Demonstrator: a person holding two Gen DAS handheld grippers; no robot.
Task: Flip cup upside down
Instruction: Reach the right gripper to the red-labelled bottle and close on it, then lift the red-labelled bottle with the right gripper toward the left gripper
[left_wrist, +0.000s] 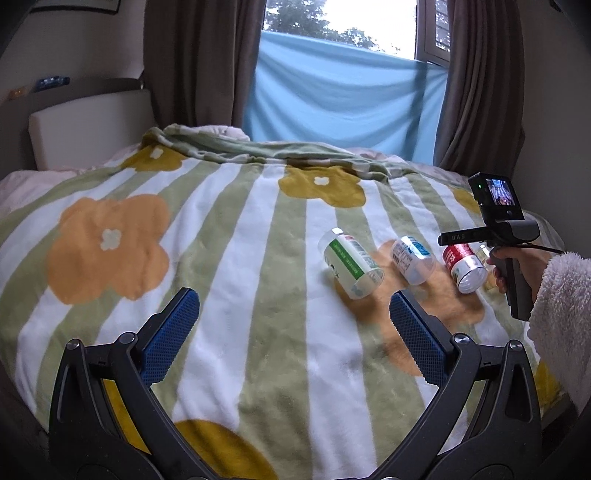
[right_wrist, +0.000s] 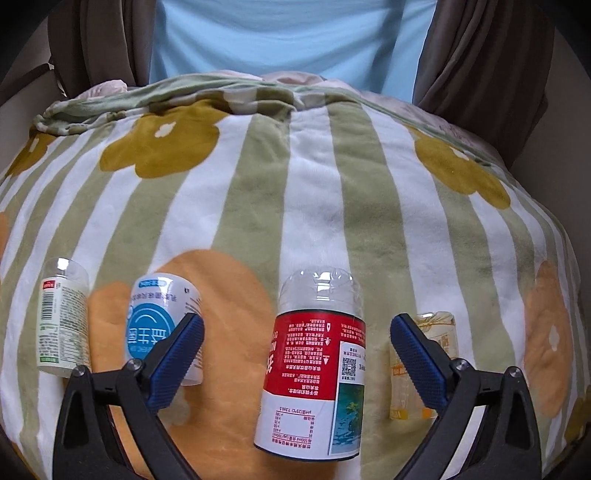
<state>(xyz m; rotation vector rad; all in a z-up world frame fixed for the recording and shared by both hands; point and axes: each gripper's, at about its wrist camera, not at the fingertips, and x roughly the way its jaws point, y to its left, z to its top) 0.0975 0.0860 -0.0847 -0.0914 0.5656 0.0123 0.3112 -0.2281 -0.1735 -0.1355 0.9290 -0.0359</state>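
Plastic cups stood in a row on the striped flower blanket (right_wrist: 317, 192), all placed relative to the red-labelled cup (right_wrist: 314, 373): far to its left the green-labelled cup (right_wrist: 64, 317), then the blue-labelled cup (right_wrist: 162, 325), and just right of it the yellow-labelled cup (right_wrist: 424, 365). Each appeared empty, clear closed end pointing away from the camera. The left gripper (left_wrist: 293, 321) hovered spread wide over bare blanket, well left of the red-labelled cup. The right gripper (right_wrist: 297, 339) was spread open around that cup, gripping nothing.

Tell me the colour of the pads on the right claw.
Blue pads, best seen in the right wrist view.
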